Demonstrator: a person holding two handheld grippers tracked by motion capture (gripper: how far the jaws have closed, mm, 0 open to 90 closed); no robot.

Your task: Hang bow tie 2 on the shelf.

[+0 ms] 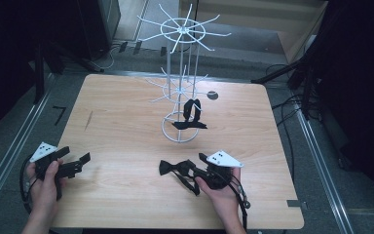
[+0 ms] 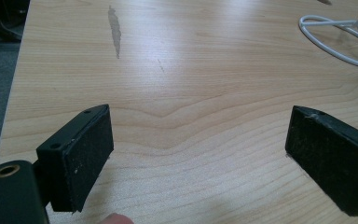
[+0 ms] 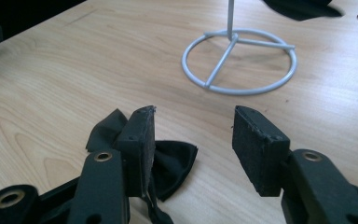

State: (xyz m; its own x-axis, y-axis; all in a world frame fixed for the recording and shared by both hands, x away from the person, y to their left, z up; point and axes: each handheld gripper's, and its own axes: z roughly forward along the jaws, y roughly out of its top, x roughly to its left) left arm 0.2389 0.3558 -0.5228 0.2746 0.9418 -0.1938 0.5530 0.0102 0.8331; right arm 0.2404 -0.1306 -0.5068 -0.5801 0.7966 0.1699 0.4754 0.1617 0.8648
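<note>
Black fabric bow tie (image 1: 171, 167) lies flat on the light wooden table (image 1: 121, 136), long axis across us — just left of our right hand-held gripper (image 3: 193, 135), jaws wide and empty; the left hand-held gripper (image 1: 75, 165), equally wide, sits well apart.

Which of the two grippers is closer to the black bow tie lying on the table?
The right gripper. Its open jaws sit right at the bow tie, one jaw over the cloth. The left gripper, also open, is far off near the table's left edge over bare wood.
</note>
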